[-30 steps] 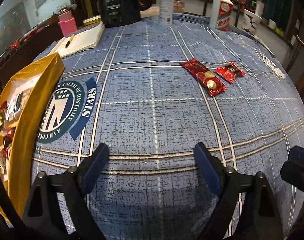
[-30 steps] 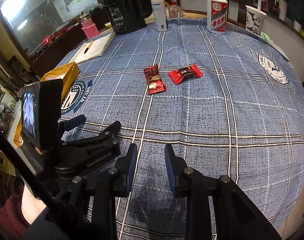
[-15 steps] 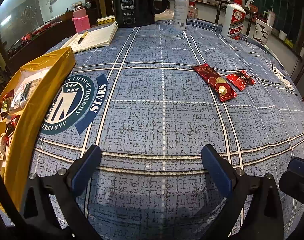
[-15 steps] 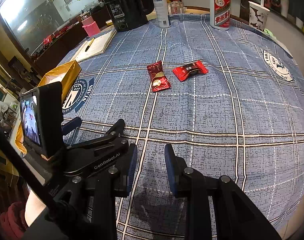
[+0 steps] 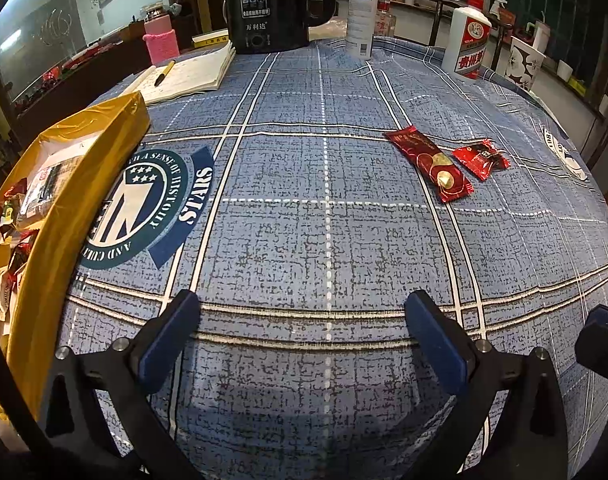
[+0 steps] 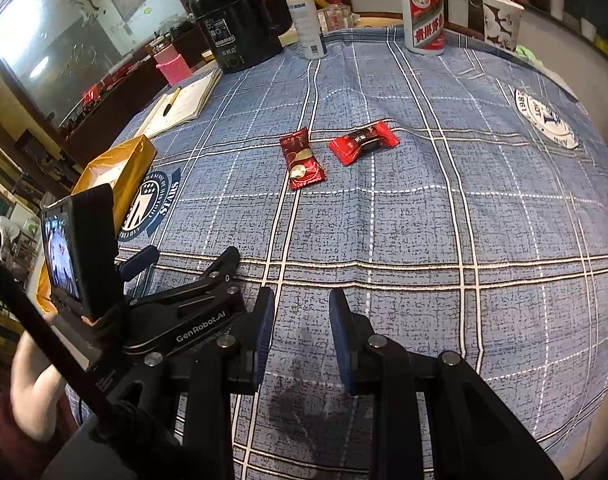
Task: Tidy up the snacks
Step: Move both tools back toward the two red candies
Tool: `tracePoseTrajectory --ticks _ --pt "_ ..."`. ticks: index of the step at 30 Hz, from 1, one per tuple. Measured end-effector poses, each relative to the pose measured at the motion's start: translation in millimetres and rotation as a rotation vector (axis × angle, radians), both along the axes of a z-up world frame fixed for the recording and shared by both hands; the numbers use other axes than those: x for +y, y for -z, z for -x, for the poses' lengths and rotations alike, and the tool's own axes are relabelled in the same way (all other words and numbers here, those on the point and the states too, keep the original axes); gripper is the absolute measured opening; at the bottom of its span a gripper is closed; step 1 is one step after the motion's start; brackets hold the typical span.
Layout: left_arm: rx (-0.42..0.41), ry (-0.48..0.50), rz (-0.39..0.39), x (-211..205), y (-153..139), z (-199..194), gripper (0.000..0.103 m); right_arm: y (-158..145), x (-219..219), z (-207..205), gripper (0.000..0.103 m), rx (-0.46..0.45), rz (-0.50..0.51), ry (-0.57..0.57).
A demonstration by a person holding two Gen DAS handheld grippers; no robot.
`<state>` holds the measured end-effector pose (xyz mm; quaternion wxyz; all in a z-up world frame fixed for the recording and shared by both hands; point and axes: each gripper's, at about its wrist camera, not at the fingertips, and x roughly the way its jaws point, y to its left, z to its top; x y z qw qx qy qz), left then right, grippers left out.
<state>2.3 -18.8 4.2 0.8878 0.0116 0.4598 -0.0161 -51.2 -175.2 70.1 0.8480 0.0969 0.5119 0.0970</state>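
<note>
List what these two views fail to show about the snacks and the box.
- Yellow box contents: left wrist view, cut off by the left edge and its near wall; only some wrappers show.
- Same box, right wrist view: the left claw's camera screen covers it.
- Print on both red snack packets: too small.

The counter (image 5: pixel 328 240) wore a blue plaid cloth with white lines and a round printed emblem (image 5: pixel 152 208). Two red snack packets lay near each other on the cloth: a long dark-red one (image 5: pixel 428 164) and a smaller bright-red one (image 5: pixel 480 158). A yellow box (image 5: pixel 84 184) holding more packets sat at the left edge. Along the far edge stood a black kettle (image 5: pixel 264 4), an open notebook (image 5: pixel 188 76) with a pen on it, a white spray bottle (image 5: pixel 362 12), a white liquor bottle (image 5: pixel 468 44) and a paper cup (image 5: pixel 524 62).
</note>
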Motion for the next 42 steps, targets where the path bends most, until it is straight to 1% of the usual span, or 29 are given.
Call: tracePoseTrajectory --ticks 5,18,20,23,24,26,28,30,32,33,35,36,37,38,39,41,42 --pt "0.001 -0.002 0.0 0.4 0.0 0.1 0.103 -2.0 8.2 0.6 0.028 -0.004 0.005 -0.028" --pt "0.0 -0.004 0.001 0.3 1.0 0.1 0.103 7.0 16.3 1.0 0.028 0.026 0.003 -0.036" --pt "0.001 0.021 0.006 0.3 0.8 0.4 0.103 6.4 15.1 1.1 0.028 0.024 0.002 -0.033" --pt "0.008 0.088 0.015 0.6 0.1 3.4 0.103 3.9 11.8 1.6 0.028 0.018 0.004 -0.024" --pt "0.016 0.107 0.029 2.1 -0.7 3.8 0.103 3.5 10.7 1.8 0.028 0.017 0.005 -0.021" --pt "0.041 0.126 0.048 4.6 -2.8 1.7 0.103 3.7 8.4 2.6 0.028 0.018 0.004 -0.013" --pt "0.087 0.143 0.074 8.1 -5.1 -3.8 0.103 4.2 6.9 2.9 0.028 0.022 0.003 -0.009" --pt "0.118 0.137 0.133 14.9 -8.1 -9.5 0.103 4.6 5.9 3.1 0.028 0.022 0.006 -0.006" --pt "0.099 0.12 0.221 24.9 -10.6 -11.8 0.103 4.5 5.3 3.2 0.028 0.023 0.008 -0.005" --pt "0.057 0.104 0.3 33.7 -11.0 -10.8 0.103 4.4 4.9 3.3 0.028 0.023 0.009 -0.004" --pt "-0.064 0.057 0.497 57.4 -6.7 -2.6 0.103 3.8 4.5 3.4 0.028 0.022 0.012 -0.002" --pt "-0.085 0.048 0.58 67.5 -4.2 1.0 0.103 3.4 4.2 3.9 0.028 0.021 0.014 -0.002" --pt "-0.086 0.052 0.66 77.4 -2.4 2.6 0.103 3.4 3.8 4.3 0.028 0.021 0.016 -0.001" --pt "-0.096 0.052 0.695 82.5 -3.0 3.2 0.103 3.1 3.1 4.4 0.028 0.021 0.017 0.0" --pt "-0.074 0.057 0.692 83.1 -3.6 -0.1 0.103 2.9 2.7 4.6 0.028 0.021 0.018 0.002" --pt "-0.041 0.096 0.629 71.8 -7.1 -4.7 0.103 3.0 1.9 5.3 0.028 0.022 0.02 0.005" --pt "-0.027 0.111 0.58 64.2 -10.2 -6.2 0.103 3.3 2.1 5.3 0.028 0.025 0.021 0.009"
